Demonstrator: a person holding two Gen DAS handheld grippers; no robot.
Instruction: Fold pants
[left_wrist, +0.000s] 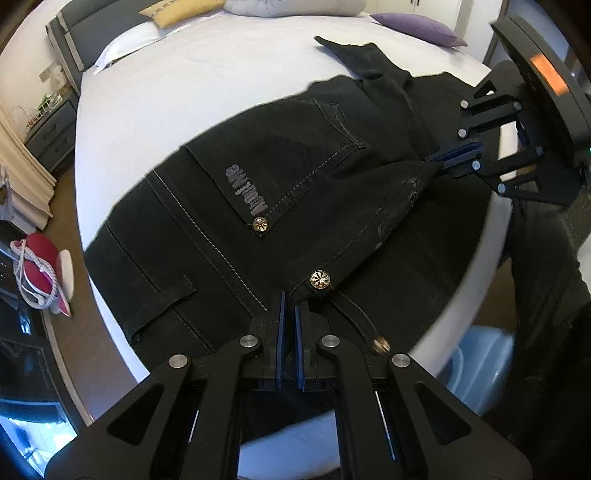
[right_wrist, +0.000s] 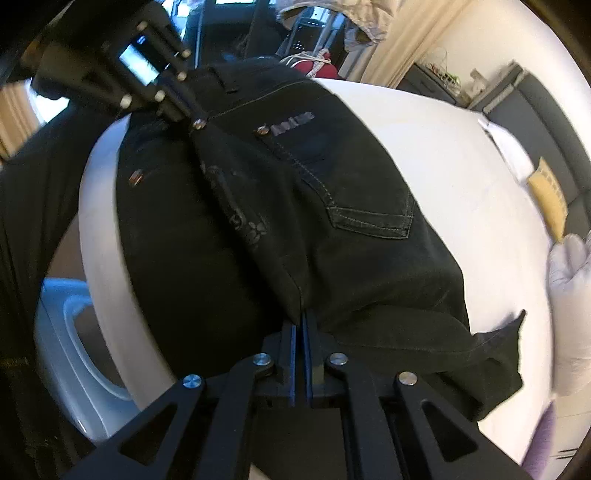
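Black jeans (left_wrist: 229, 206) lie on the white bed (left_wrist: 207, 74), back pockets up, one half folded over the other. My left gripper (left_wrist: 290, 306) is shut on the waistband next to a metal rivet (left_wrist: 320, 279). My right gripper (right_wrist: 301, 325) is shut on the folded fabric edge further down the pants (right_wrist: 332, 229). In the left wrist view the right gripper (left_wrist: 439, 166) pinches the cloth at the right. In the right wrist view the left gripper (right_wrist: 192, 118) holds the waistband at the upper left. The held fold is lifted into a ridge between the two grippers.
Pillows lie at the head of the bed: yellow (left_wrist: 177, 13), grey (left_wrist: 280, 5), purple (left_wrist: 417, 26). A nightstand (left_wrist: 51, 136) stands at the left. A pale blue bin (right_wrist: 74, 350) sits on the floor beside the bed edge. A red object (left_wrist: 40, 266) lies on the floor.
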